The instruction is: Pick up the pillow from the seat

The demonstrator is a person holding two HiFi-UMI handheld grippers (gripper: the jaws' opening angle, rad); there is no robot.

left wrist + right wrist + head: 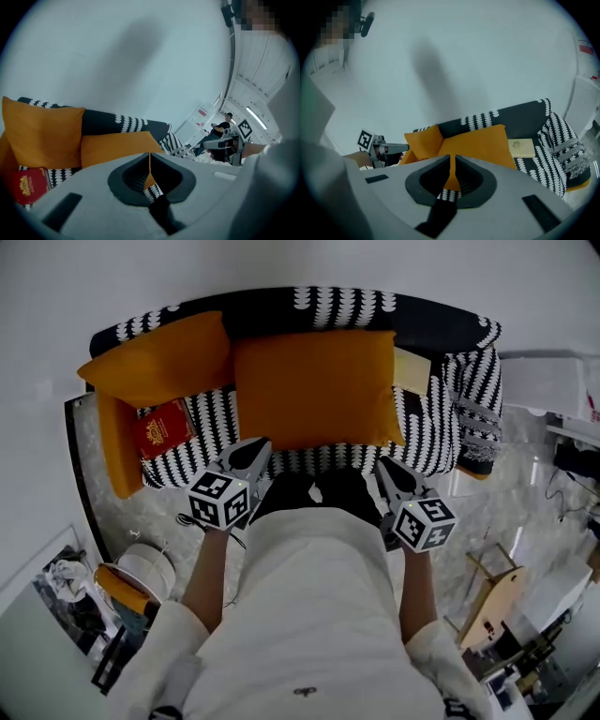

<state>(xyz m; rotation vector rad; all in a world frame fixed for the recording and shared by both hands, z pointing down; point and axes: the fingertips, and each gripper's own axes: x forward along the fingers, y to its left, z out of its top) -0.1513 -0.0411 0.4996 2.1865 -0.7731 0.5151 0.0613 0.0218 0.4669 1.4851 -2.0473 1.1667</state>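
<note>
Orange fabric covers the large square pillow point(314, 385), which is seen in the upper middle of the head view, resting on the seat of the black-and-white patterned sofa point(436, 432). Near its lower corners the left gripper point(253, 454) and right gripper point(388, 469) are held, both with jaws pressed together on nothing. A second orange pillow point(159, 357) and a red booklet point(165, 427) are seen at the upper left
</note>
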